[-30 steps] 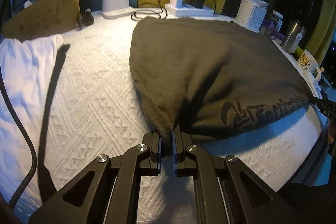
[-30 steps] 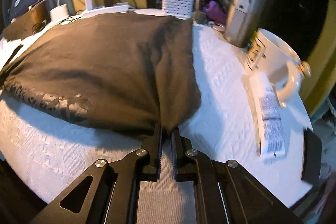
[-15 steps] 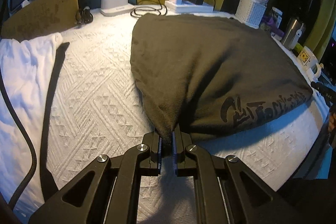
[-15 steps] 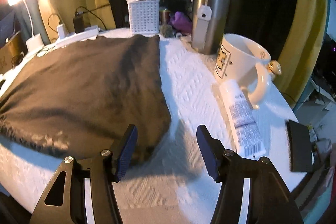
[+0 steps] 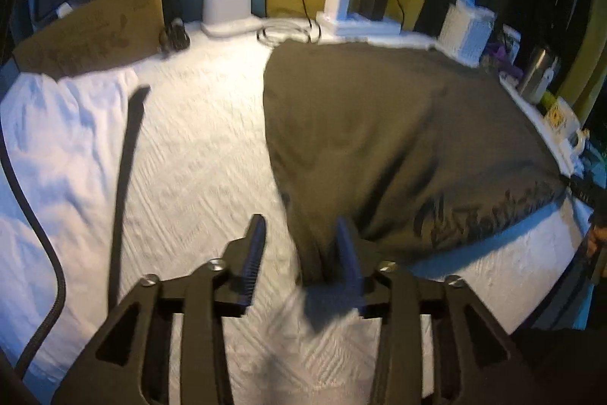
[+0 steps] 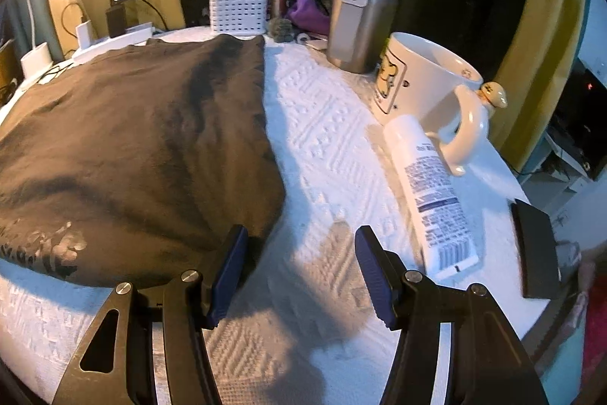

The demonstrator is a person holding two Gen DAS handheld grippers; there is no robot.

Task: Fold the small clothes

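Observation:
A dark olive garment [image 5: 398, 143] with a black print lies folded flat on the white textured cloth [image 5: 197, 169]. My left gripper [image 5: 301, 234] is at its near left corner, jaws opening; the corner still lies between the pads but they no longer press on it. In the right wrist view the same garment [image 6: 132, 139] fills the left half. My right gripper [image 6: 299, 245] stands open beside its near right corner, over bare cloth, with nothing between the fingers.
A white garment [image 5: 57, 147] and a black cable [image 5: 34, 215] lie at the left. A mug [image 6: 428, 86], white tube [image 6: 432, 192], steel tumbler [image 6: 360, 14], white basket [image 6: 237, 2] and black block [image 6: 535, 249] crowd the right edge. Chargers [image 5: 356, 14] line the back.
Both grippers have let go of the garment's near corners: the right opened first and shifted right off the fabric, the left has just opened and lifted slightly.

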